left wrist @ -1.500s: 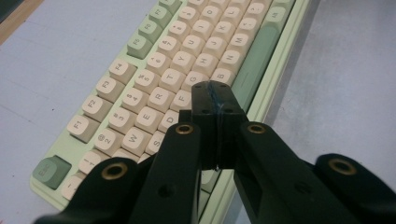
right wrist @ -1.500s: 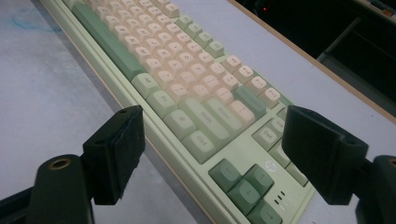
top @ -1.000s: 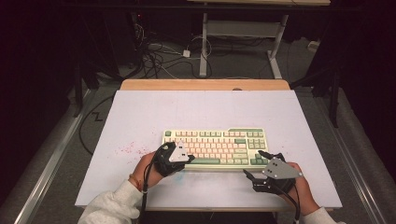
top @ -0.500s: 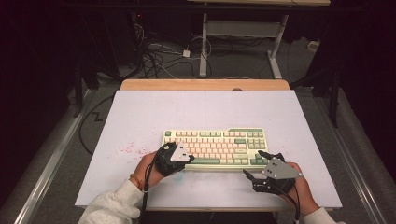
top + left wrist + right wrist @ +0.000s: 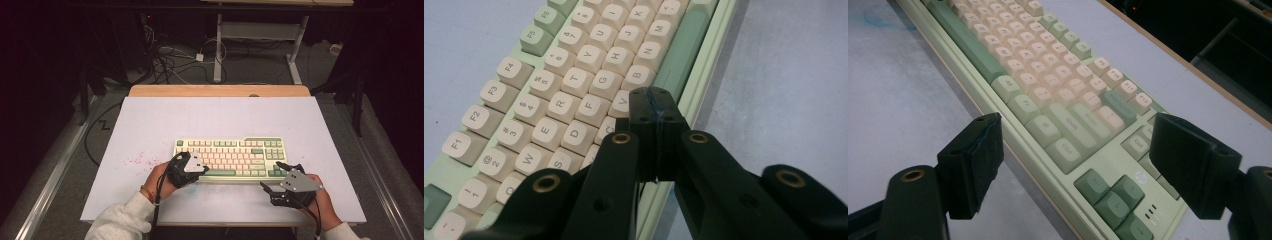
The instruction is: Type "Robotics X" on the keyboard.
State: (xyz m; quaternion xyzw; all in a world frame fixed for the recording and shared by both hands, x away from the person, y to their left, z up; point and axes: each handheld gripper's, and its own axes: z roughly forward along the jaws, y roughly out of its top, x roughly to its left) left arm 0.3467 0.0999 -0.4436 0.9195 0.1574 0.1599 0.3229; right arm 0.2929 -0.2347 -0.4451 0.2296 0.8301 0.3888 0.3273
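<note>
A cream and green keyboard (image 5: 230, 157) lies on the white table top (image 5: 225, 120), near its front edge. My left gripper (image 5: 202, 169) is shut with nothing between its jaws. In the left gripper view its closed tips (image 5: 654, 102) sit over the keyboard's (image 5: 574, 100) bottom letter row, by the C and V keys; I cannot tell whether they touch. My right gripper (image 5: 274, 176) is open at the keyboard's near right corner. In the right gripper view its jaws (image 5: 1080, 150) stand wide on either side of the green keys and arrow cluster of the keyboard (image 5: 1058, 100).
Pink speckles (image 5: 137, 160) mark the table top left of the keyboard. A wooden strip (image 5: 220, 91) borders the table's far edge. Beyond it, cables (image 5: 170, 60) lie on the floor by a white desk frame (image 5: 218, 45).
</note>
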